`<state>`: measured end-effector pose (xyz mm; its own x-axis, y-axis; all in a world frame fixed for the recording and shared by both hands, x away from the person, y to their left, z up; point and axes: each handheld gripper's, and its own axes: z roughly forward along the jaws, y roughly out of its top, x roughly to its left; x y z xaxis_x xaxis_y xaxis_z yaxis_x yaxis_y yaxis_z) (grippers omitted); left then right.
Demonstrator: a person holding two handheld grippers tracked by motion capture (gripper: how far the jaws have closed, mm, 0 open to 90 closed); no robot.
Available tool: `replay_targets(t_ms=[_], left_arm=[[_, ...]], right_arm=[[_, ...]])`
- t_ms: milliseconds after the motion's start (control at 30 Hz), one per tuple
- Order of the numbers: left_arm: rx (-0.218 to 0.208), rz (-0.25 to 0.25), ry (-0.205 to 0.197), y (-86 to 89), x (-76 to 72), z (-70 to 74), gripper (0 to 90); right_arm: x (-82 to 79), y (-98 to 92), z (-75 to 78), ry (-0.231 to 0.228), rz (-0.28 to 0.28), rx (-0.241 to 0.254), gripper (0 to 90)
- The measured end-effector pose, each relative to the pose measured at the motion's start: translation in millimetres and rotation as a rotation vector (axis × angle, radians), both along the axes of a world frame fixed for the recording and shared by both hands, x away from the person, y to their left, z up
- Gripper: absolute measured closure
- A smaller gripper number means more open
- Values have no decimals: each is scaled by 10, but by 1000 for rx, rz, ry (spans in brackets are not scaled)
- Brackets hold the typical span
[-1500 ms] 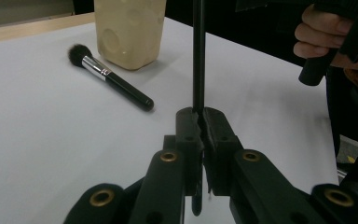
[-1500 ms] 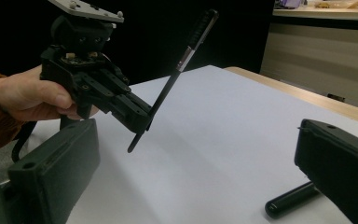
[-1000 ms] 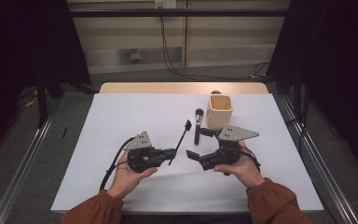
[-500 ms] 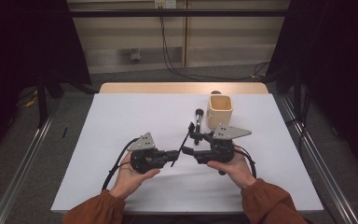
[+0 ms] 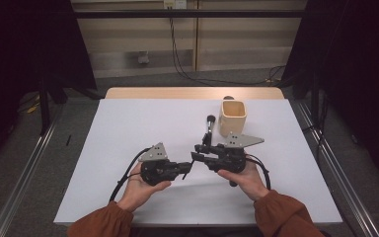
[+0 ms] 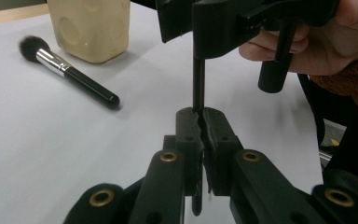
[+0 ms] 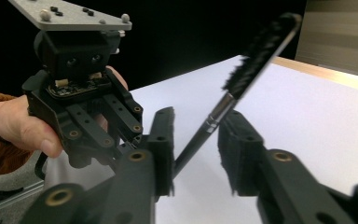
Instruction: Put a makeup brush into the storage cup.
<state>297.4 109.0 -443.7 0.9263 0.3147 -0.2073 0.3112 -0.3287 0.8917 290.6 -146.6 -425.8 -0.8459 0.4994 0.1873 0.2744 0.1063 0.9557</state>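
My left gripper (image 6: 201, 116) is shut on the black handle of a thin brush (image 6: 198, 84) and holds it off the white table (image 5: 128, 128). The thin brush (image 7: 256, 51) has a silver ferrule and dark bristles, and it slants up between the pads of my right gripper (image 7: 196, 135). Those jaws have just been closing, and a gap still shows beside the handle. In the high view the left gripper (image 5: 185, 168) and right gripper (image 5: 197, 152) meet tip to tip near the front middle of the table.
A larger makeup brush (image 5: 208, 129) with a black handle lies on the table just left of a beige cup (image 5: 233, 117). A wooden strip (image 5: 192, 93) runs along the far edge. Metal rails flank the table on both sides.
The right gripper's jaws have narrowed around the thin brush, and that gripper has edged left toward the left gripper. The left gripper has kept its hold.
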Motion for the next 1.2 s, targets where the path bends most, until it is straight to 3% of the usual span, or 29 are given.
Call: replay_targets(t_ms=[200, 433, 867, 1200], left_arm=[[2, -3, -15, -9, -9, -14, 857], [-2, 0, -38, -13, -7, -33, 855], [-5, 1, -30, -27, -6, -60, 810], [-2, 27, -28, -16, -4, -62, 677]], right_arm=[[-8, 8, 12, 16, 5, 11, 789], [0, 3, 15, 46, 3, 29, 813], [-11, 2, 22, 53, 1, 35, 858], [-16, -29, 51, 44, -10, 31, 859]])
